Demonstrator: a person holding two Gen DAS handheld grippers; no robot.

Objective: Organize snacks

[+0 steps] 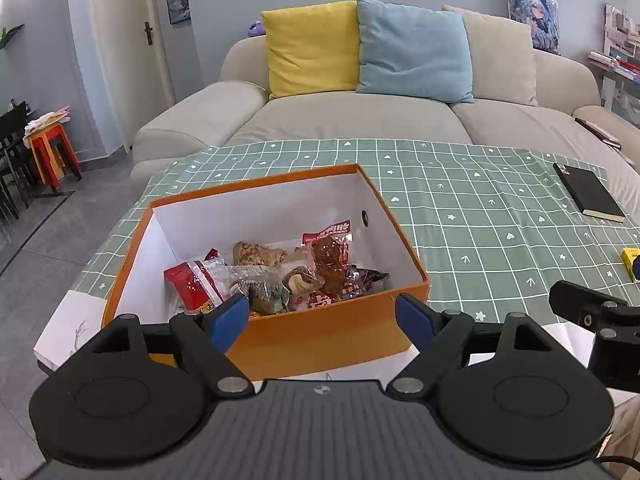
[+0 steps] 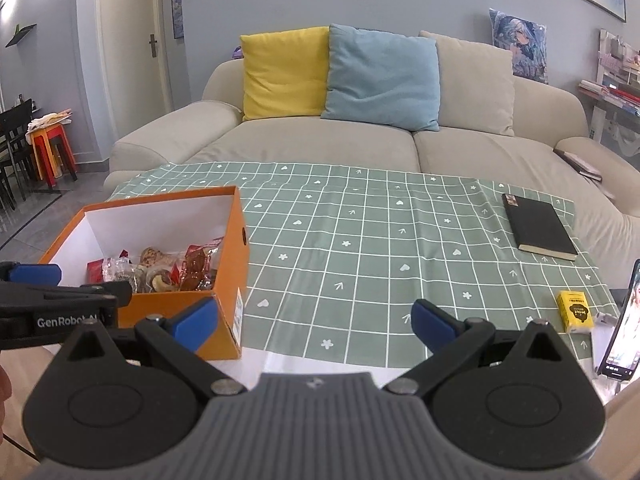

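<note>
An orange box (image 1: 332, 332) with a white inside stands on the green checked tablecloth (image 1: 480, 220) and holds several snack packets (image 1: 276, 276). My left gripper (image 1: 322, 318) is open and empty, its blue pads either side of the box's near wall. In the right wrist view the box (image 2: 228, 240) is at the left with the snacks (image 2: 160, 272) inside. My right gripper (image 2: 314, 320) is open and empty over the tablecloth (image 2: 360, 240), to the right of the box. The left gripper's fingers (image 2: 36, 274) show at the left edge.
A black notebook (image 2: 538, 228) lies at the table's far right. A small yellow box (image 2: 575, 312) and a propped phone (image 2: 624, 328) stand at the right edge. A beige sofa (image 2: 320, 148) with yellow, blue and beige cushions is behind the table. Stools and chairs (image 2: 48, 148) stand at the far left.
</note>
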